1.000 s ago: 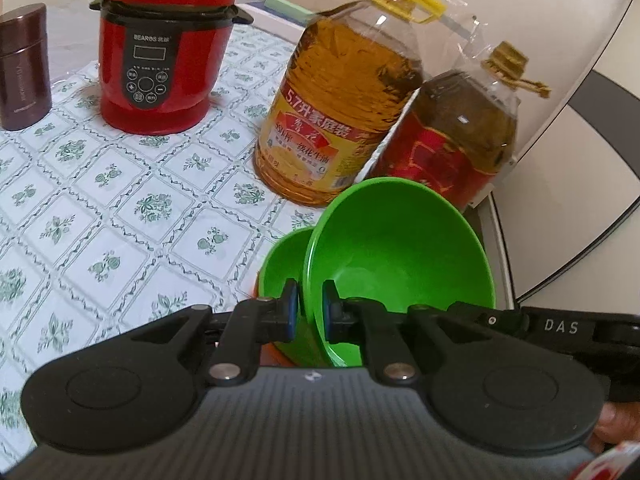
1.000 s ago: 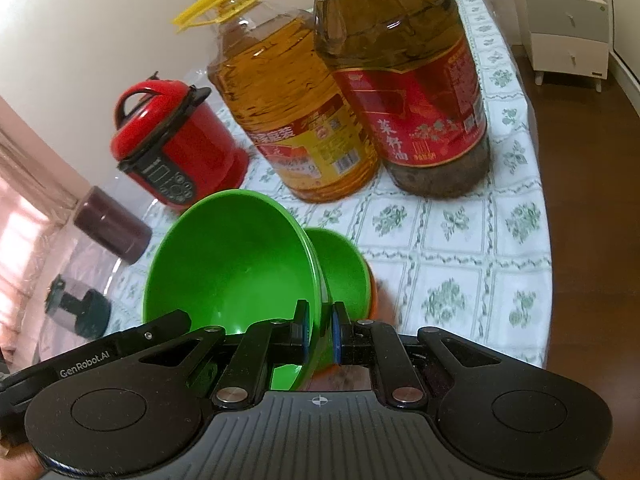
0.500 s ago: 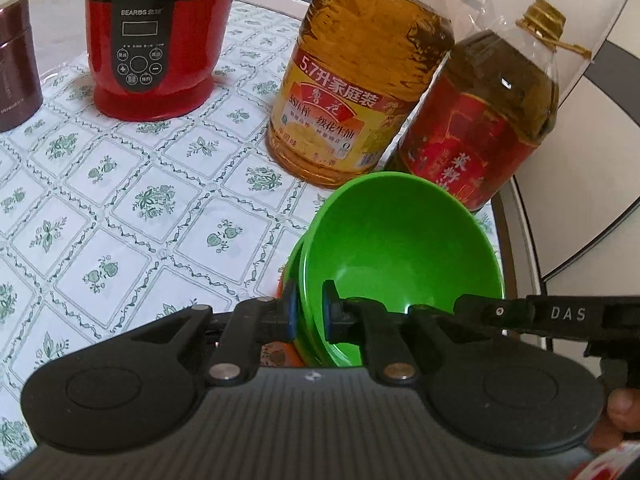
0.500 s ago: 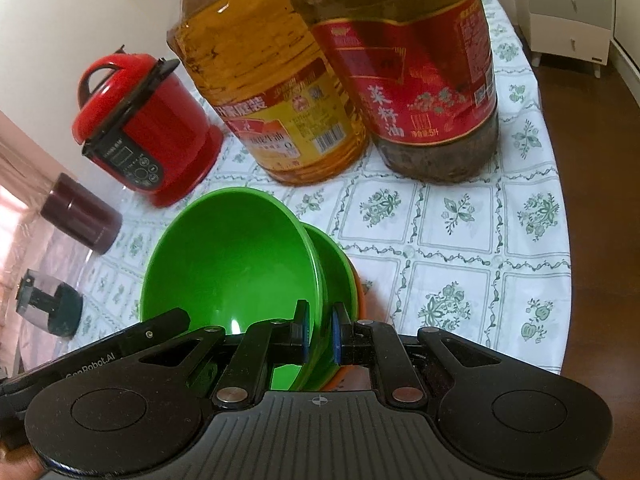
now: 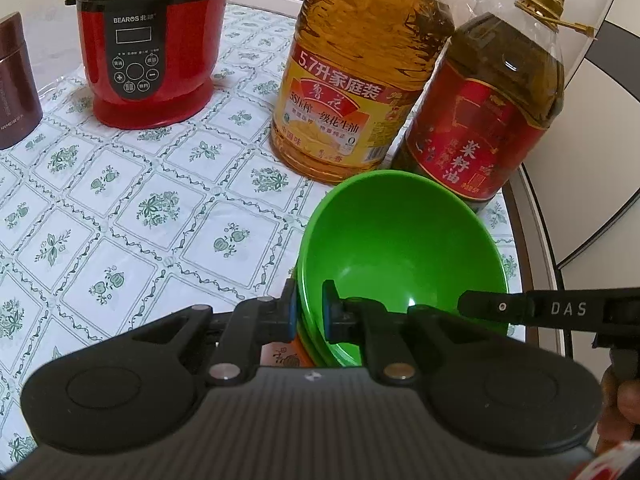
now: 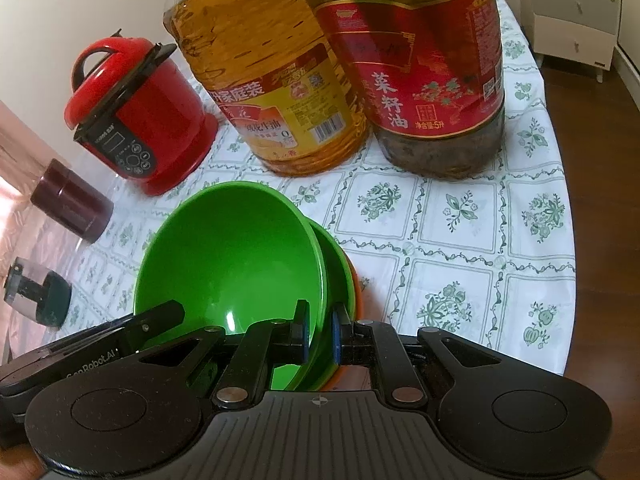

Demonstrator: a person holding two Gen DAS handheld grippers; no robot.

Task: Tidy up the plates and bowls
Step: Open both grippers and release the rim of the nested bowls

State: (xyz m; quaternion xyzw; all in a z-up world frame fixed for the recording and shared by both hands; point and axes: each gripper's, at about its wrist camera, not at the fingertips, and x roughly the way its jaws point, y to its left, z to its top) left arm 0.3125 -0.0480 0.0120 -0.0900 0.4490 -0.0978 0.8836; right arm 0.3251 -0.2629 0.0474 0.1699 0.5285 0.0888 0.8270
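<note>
Lowering since a second ago, your green bowl [image 5: 400,248] now nests in the second green bowl [image 6: 338,276] on the tabletop [image 5: 120,208], before the oil bottles [image 5: 352,80]. Your left gripper [image 5: 310,308] and right gripper [image 6: 320,338] each pinch opposite rim edges, fingers [image 5: 289,304] nearly closed.

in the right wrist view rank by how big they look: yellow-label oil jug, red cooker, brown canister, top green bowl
1. yellow-label oil jug
2. top green bowl, though nearness to the camera inflates it
3. red cooker
4. brown canister

The jug is cut off at the frame top, so its lead is a minimum.
</note>
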